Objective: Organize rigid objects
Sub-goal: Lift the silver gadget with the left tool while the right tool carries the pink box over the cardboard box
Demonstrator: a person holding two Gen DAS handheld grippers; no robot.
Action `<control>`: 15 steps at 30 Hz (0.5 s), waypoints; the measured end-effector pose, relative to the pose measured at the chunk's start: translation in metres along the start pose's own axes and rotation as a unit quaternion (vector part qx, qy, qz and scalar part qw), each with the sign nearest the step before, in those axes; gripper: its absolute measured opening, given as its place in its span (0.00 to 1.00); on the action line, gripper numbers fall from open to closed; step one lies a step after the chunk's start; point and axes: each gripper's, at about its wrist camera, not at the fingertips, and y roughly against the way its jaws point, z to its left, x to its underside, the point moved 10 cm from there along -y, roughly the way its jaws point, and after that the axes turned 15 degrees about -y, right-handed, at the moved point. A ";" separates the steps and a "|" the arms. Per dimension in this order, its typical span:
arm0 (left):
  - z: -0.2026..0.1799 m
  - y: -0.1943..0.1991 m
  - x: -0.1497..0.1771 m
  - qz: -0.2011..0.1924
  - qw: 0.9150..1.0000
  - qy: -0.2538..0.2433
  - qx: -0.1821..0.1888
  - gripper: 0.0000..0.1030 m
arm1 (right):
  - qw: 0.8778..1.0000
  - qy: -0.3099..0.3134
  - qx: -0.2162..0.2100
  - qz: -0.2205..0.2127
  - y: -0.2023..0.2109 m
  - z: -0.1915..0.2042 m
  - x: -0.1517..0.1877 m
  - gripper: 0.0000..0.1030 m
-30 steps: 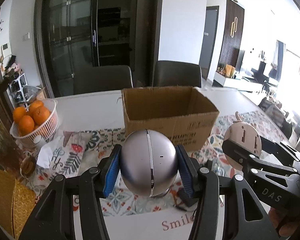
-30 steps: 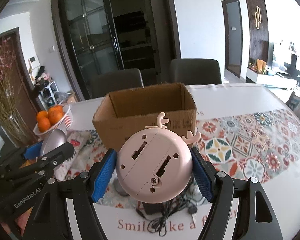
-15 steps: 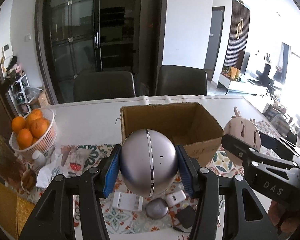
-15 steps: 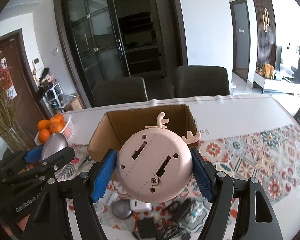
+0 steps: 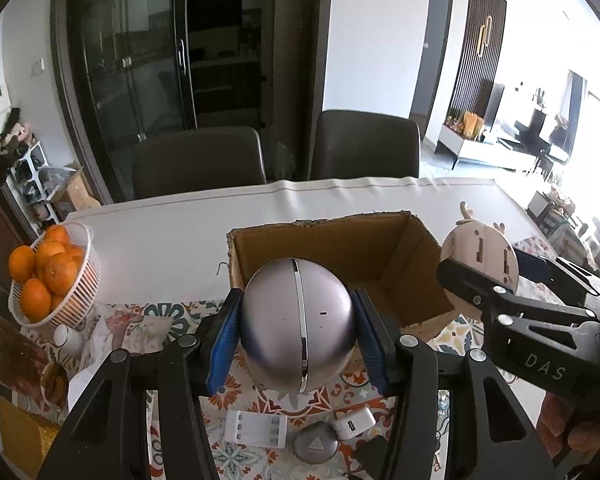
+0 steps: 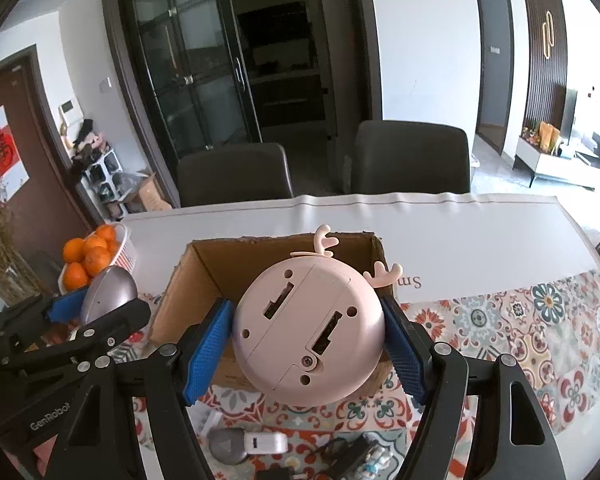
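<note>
- The left tongs [image 5: 298,334] are clenched on a silver egg-shaped device [image 5: 298,320], both blue pads pressed against its sides; it is held in the air just in front of the cardboard box [image 5: 396,248].
- The right tongs [image 6: 310,338] grasp a pink round gadget with antlers [image 6: 308,328], its flat underside with two slots and a screw facing the camera.
- In the right wrist view the pink gadget hangs over the near wall of the open box; its antlers overlap the box's far rim.
- The box stands on the counter [image 5: 172,240], partly on a patterned mat [image 6: 540,328].
- Below the left tongs, on the mat, lie a white battery holder [image 5: 256,428], a small grey round item [image 5: 315,446] and a white plug adapter [image 5: 354,424].
- A white basket of oranges [image 5: 50,276] stands at the counter's left edge, well apart from the box.
- Two dark chairs [image 6: 234,174] stand behind the counter.
</note>
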 end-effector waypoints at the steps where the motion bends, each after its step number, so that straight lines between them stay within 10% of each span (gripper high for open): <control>1: 0.002 -0.005 -0.003 0.006 1.000 0.000 0.001 0.51 | 1.000 0.002 -0.001 0.007 -0.004 0.001 -0.001 0.71; 15: 0.005 -0.070 0.003 0.110 0.994 0.006 0.029 0.51 | 0.993 -0.012 0.014 0.121 -0.070 -0.017 0.006 0.72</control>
